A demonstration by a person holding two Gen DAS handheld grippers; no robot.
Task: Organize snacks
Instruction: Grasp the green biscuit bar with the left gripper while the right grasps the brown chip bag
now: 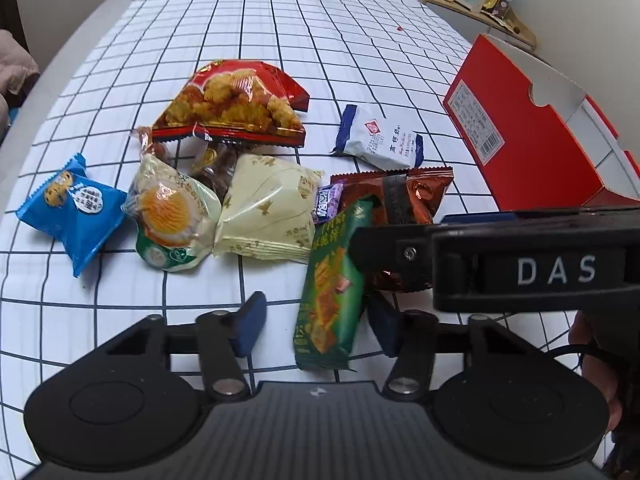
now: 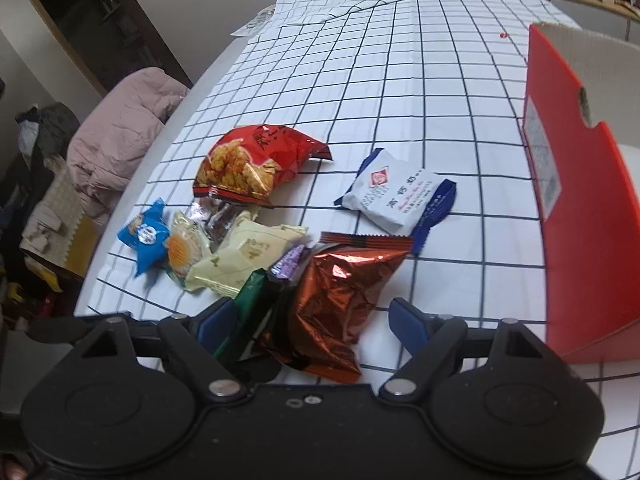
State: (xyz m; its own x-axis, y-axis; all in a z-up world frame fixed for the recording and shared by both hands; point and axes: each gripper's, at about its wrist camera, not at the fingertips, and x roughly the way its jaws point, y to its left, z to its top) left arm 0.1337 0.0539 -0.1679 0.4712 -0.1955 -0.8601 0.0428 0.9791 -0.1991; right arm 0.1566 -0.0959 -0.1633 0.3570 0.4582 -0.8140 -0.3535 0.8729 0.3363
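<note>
A white grid-checked tablecloth [image 1: 280, 20] carries a heap of snack packets [image 1: 240, 184] and a red box [image 1: 532, 128].

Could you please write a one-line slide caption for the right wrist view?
Open right gripper straddles a copper foil snack bag beside the red cardboard box.
</note>
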